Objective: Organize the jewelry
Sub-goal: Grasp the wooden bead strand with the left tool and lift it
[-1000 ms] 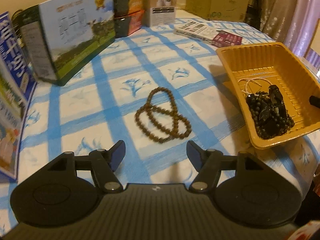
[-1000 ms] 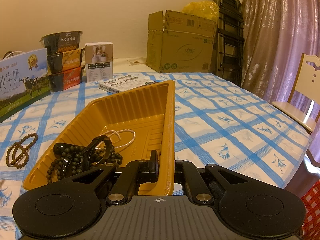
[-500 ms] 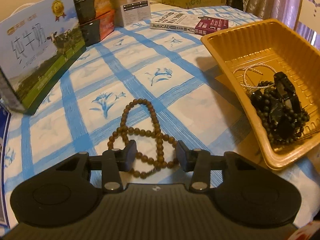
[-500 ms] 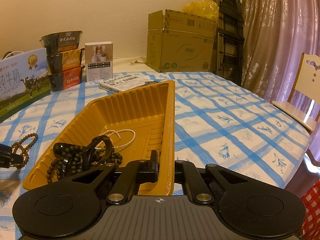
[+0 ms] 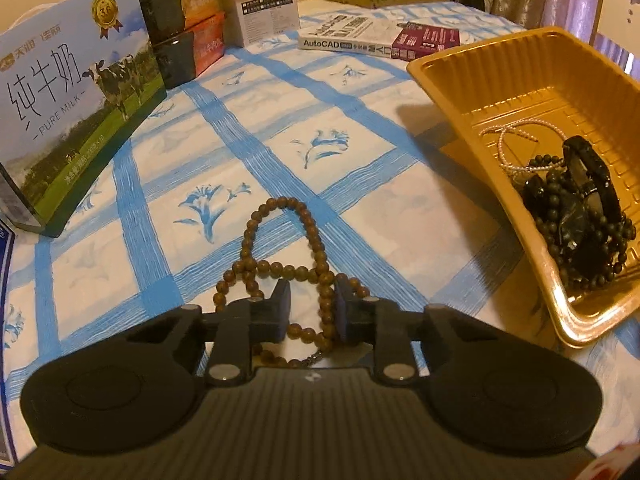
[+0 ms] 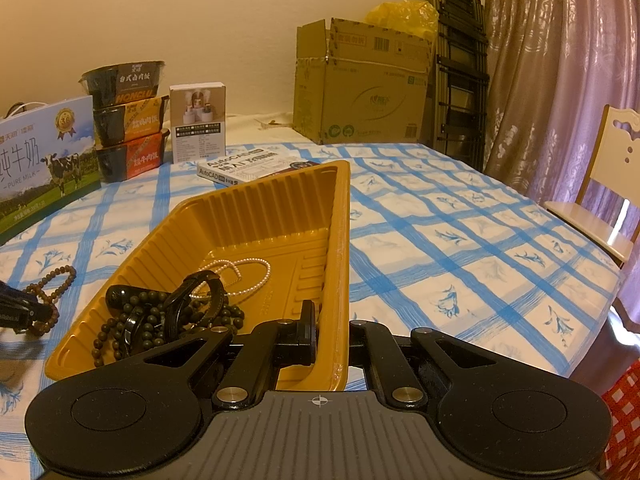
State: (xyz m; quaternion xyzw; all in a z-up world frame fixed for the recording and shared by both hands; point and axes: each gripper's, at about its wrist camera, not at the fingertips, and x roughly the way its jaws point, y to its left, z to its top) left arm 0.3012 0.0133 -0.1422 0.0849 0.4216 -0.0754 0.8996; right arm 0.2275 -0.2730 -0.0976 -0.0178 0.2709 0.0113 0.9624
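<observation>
A brown wooden bead string (image 5: 276, 240) lies looped on the blue-checked tablecloth. My left gripper (image 5: 312, 310) is down over its near end, jaws narrowed around several beads with a small gap still showing. The string also shows in the right wrist view (image 6: 54, 282). A yellow plastic tray (image 5: 516, 80) to the right holds dark bead strings (image 5: 576, 220), a black bangle and a pearl string (image 5: 516, 144). My right gripper (image 6: 330, 330) is shut on the tray's near wall (image 6: 340, 280).
A milk carton (image 5: 68, 100), stacked food tubs (image 5: 188, 28), a small white box (image 5: 268, 4) and an AutoCAD book (image 5: 376, 36) stand at the table's back. A cardboard box (image 6: 360, 84) is behind. A chair (image 6: 600, 200) stands at the right.
My left gripper moved forward and down onto the brown bead string and its jaws narrowed around the beads. The right gripper and tray stayed still.
</observation>
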